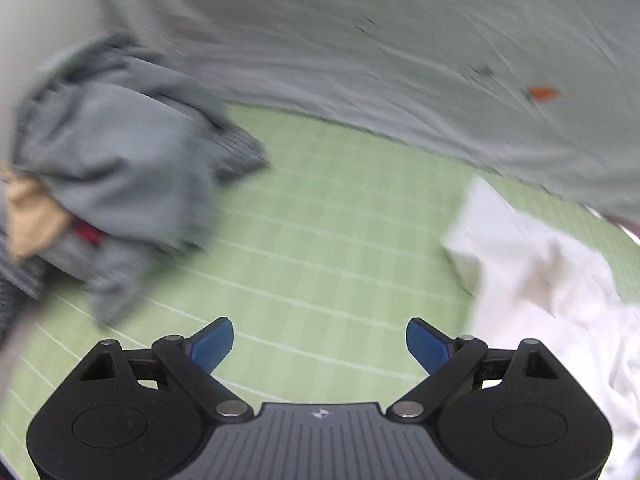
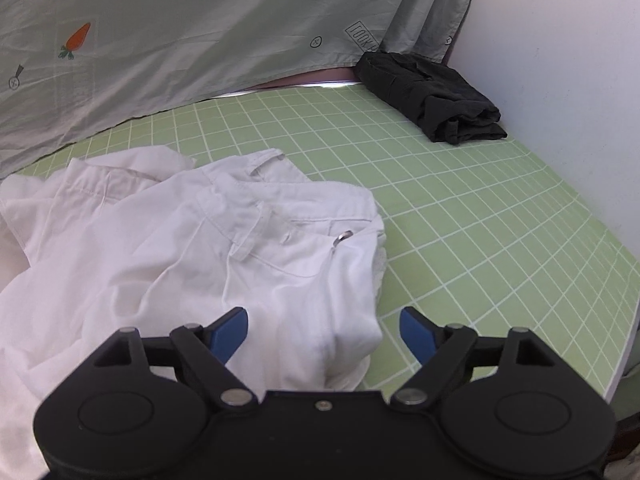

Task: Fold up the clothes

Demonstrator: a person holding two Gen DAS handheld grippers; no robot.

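White trousers (image 2: 192,240) lie crumpled on the green grid mat (image 2: 480,208), with a waistband and a metal button showing. My right gripper (image 2: 323,334) is open just above their near edge, blue pads apart. In the left wrist view the same white garment (image 1: 552,280) lies at the right. My left gripper (image 1: 320,344) is open and empty over the bare mat (image 1: 328,232). A heap of grey clothes (image 1: 116,172) lies at the left, blurred, with tan and red pieces under it.
A folded black garment (image 2: 432,92) lies at the mat's far right corner by a white wall (image 2: 560,60). A pale grey-green sheet with carrot prints (image 2: 180,32) hangs along the back; it also shows in the left wrist view (image 1: 400,48). The mat's right edge drops off.
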